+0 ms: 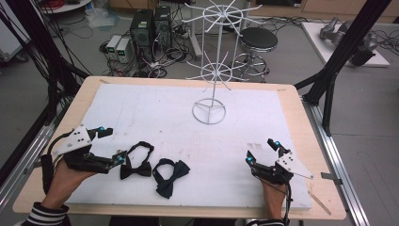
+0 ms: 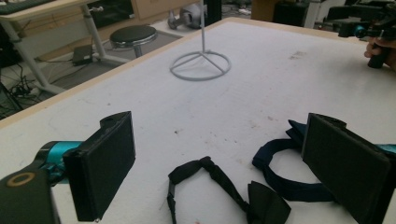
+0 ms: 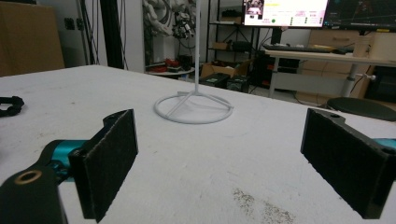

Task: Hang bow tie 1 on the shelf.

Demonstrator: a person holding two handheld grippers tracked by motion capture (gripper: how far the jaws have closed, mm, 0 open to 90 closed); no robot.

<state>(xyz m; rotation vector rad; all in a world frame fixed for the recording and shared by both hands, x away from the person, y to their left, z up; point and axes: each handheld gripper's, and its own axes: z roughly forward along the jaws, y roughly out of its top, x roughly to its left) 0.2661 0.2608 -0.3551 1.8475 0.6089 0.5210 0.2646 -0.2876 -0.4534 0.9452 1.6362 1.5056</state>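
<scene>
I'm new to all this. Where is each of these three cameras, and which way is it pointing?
High view: above the person's side, looking forward and down on the table; both forearms, left gripper and right gripper show.
Left gripper view: rides the left gripper, looking past its open jaws at two bow ties; the other hand shows far off.
Right gripper view: rides the right gripper, low over the table, open jaws in front.
All three share the white wire stand.
</scene>
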